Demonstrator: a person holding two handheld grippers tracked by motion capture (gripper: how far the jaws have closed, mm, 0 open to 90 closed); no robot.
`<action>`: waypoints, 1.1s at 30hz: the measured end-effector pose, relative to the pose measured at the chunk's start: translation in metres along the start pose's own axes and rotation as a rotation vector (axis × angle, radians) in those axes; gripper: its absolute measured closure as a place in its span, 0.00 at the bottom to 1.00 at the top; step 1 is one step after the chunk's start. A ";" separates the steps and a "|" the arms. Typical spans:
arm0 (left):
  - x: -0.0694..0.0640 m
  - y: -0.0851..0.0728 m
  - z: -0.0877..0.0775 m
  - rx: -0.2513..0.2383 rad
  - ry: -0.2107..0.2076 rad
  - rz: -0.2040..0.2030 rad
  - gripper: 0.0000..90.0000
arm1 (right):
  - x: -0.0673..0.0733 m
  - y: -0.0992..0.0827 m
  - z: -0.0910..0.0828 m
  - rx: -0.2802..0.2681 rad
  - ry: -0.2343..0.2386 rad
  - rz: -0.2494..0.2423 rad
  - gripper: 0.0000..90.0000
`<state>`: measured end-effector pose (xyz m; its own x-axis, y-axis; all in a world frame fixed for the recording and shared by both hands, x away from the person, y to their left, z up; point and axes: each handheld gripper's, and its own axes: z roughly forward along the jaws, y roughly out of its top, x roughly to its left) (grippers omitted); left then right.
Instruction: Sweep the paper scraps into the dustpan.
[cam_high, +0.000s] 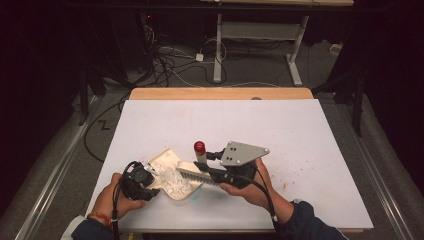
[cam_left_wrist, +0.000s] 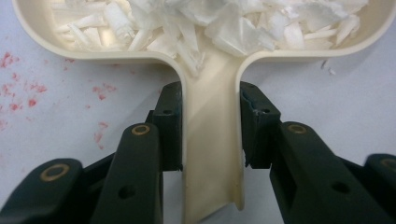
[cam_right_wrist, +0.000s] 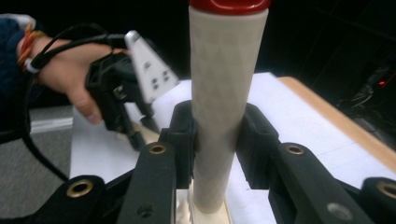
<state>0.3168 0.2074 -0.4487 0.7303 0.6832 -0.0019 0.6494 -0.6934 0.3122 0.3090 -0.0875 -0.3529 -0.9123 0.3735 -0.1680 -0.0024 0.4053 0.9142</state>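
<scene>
While left tongs (cam_left_wrist: 210, 135) pinch dustpan (cam_left_wrist: 212, 154) handle, right tongs (cam_right_wrist: 217, 140) pinch upright brush (cam_right_wrist: 224, 93).

Left gripper (cam_high: 142, 181) grips dustpan (cam_high: 170, 172) handle, white scraps (cam_high: 176, 181) inside; right gripper (cam_high: 216, 159) holds brush (cam_high: 196, 172), bristles at pan's edge, on white table (cam_high: 300, 150).

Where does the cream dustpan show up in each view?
High view: the dustpan lies low and left of centre, white scraps in it, its handle in the left claw.
Left gripper view: pan across the top, handle running down between the jaws.
Right gripper view: I cannot make it out for certain.
Shared landmark: the white table sheet.
</scene>
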 end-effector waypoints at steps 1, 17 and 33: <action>0.000 0.000 0.000 0.002 0.000 0.001 0.70 | -0.003 0.001 -0.003 -0.008 -0.012 0.009 0.78; -0.008 0.000 -0.006 0.041 0.007 0.025 0.70 | -0.015 -0.017 -0.007 0.111 -0.159 -0.006 0.78; -0.010 0.000 -0.003 0.053 0.003 0.032 0.70 | 0.012 -0.006 0.001 0.041 -0.046 -0.016 0.78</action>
<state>0.3091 0.2015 -0.4456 0.7505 0.6608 0.0103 0.6359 -0.7262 0.2612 0.2985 -0.0842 -0.3611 -0.8927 0.4037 -0.2004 0.0006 0.4456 0.8953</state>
